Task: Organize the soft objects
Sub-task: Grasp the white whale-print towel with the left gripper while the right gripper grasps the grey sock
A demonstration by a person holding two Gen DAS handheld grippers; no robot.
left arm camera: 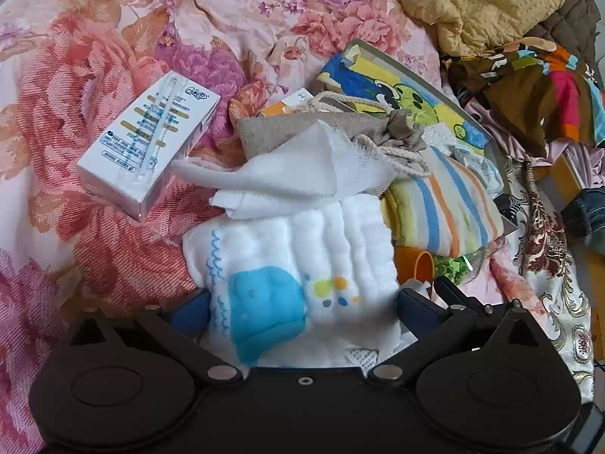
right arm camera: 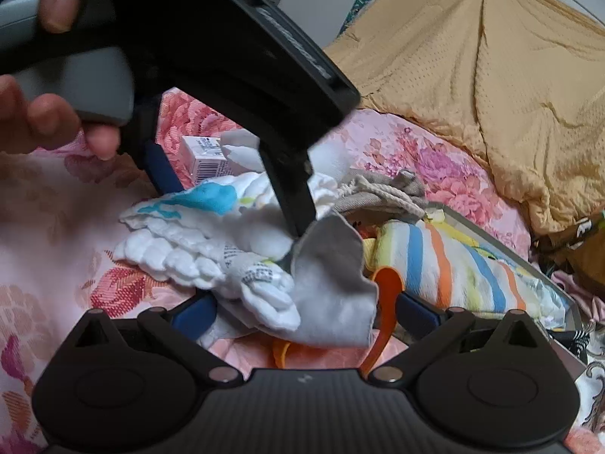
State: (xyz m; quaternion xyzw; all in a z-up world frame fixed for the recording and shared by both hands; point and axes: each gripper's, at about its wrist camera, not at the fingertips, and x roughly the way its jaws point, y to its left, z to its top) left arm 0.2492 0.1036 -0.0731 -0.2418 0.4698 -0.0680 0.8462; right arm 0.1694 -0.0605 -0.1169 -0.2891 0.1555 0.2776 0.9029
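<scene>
Left hand-held gripper (left arm camera: 302, 302) wide open around white cloth (left arm camera: 295, 265) on bed (left arm camera: 75, 75), not pinched. Right hand-held gripper (right arm camera: 302, 310) open too, grips nothing. Pile still unsorted; most work left.

Between the left tool's (left arm camera: 302, 302) matt black plastic fingers lies a puffy, quilted white cotton cloth (left arm camera: 298, 265) with a smooth blue print. Ahead of it sit a thin gauzy white cloth (left arm camera: 287, 174), a coarse linen pouch (left arm camera: 378, 132) with rope cord, and a glossy film-wrapped box (left arm camera: 151, 140). The bed sheet (left arm camera: 94, 56) is woven, twill-textured floral fabric.
</scene>
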